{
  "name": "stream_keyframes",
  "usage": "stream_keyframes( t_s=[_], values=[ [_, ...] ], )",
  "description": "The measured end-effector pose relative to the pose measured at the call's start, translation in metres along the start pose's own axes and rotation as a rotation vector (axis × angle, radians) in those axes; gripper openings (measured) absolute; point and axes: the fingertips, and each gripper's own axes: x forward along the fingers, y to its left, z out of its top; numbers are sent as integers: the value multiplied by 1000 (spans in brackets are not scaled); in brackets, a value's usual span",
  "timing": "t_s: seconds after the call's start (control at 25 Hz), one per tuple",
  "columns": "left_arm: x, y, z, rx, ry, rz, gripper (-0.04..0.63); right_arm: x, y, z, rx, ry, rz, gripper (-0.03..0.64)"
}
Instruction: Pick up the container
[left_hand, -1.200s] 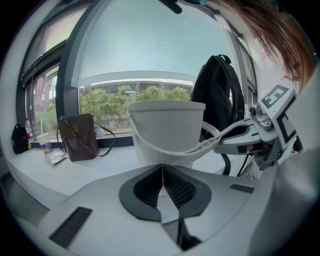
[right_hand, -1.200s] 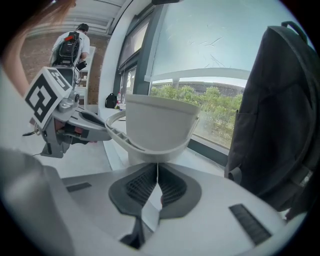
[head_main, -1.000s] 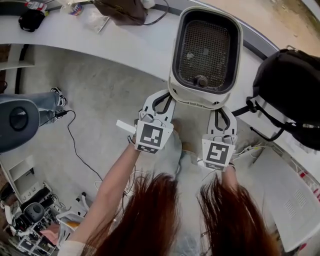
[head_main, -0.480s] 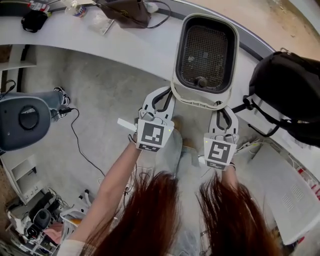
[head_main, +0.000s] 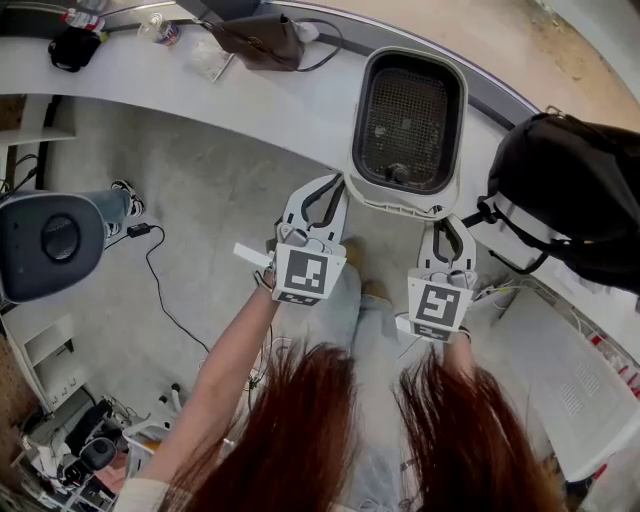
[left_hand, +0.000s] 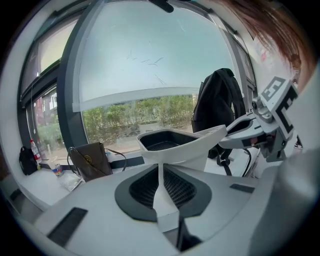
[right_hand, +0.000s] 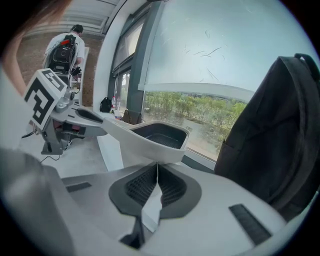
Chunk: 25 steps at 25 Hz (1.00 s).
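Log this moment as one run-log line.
phase: hold | left tongs: shut on rim of white plastic container with black mesh inside | right tongs: shut on same rim

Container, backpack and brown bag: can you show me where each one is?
container (head_main: 395, 203): head view, on its white near rim.
backpack (head_main: 570, 200): head view, on the middle of its black body.
brown bag (head_main: 262, 42): head view, on its brown side, up on the counter.
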Motion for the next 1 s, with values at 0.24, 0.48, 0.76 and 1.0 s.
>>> stream_keyframes(
  t_s=[0.24,0.48,0.76,1.0],
  values=[
    [-5,2,8,57,16,1,21,-5,-6,14,6,-4,-18,25],
    [-6,6,20,90,7,-10,86,-7,-11,30,9,-14,-35,25],
    [-2,7,46,171,-36,-33,110,-6,-17,44,8,-7,-57,25],
    [4,5,66,265,-71,-57,135,-6,-21,52,10,7,-77,25]
  ],
)
